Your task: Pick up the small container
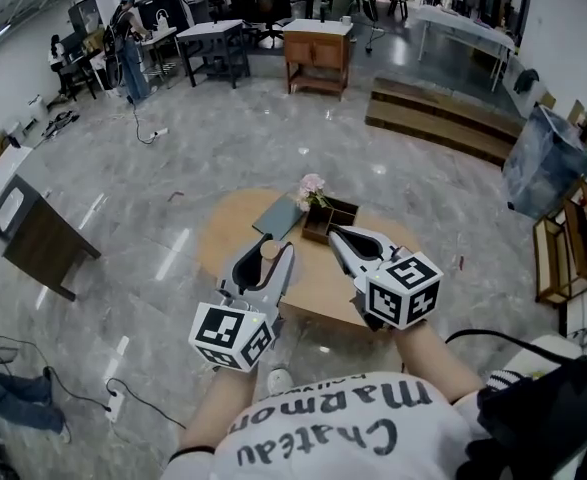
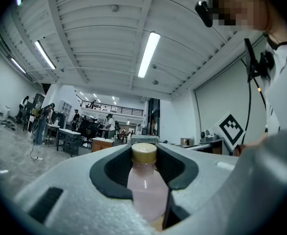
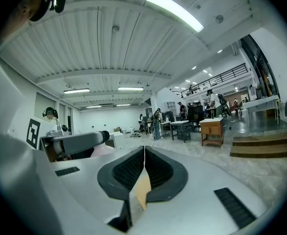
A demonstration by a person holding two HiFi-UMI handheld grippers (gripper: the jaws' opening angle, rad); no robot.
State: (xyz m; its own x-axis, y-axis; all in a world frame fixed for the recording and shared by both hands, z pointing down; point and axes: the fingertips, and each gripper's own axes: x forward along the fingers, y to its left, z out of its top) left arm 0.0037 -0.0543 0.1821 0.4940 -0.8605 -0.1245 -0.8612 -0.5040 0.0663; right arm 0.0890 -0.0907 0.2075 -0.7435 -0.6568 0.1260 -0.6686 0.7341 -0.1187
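Observation:
The small container (image 2: 145,185) is a little bottle with pale pink contents and a tan cap. It stands upright between the jaws of my left gripper (image 2: 144,163), whose pads close on its sides. In the head view the tan cap (image 1: 269,249) shows at the tips of the left gripper (image 1: 271,258), lifted above the round wooden table (image 1: 223,240). My right gripper (image 1: 339,235) hovers beside it over the table's right half, its jaws together with nothing between them (image 3: 143,166). From the right gripper view the left gripper (image 3: 79,142) and the pink bottle (image 3: 102,151) appear at the left.
On the far side of the table stand a dark wooden box (image 1: 330,218) with pink flowers (image 1: 311,188) and a grey-blue flat pad (image 1: 277,218). A dark bench (image 1: 38,238) stands at the left, wooden steps (image 1: 443,118) and desks at the back.

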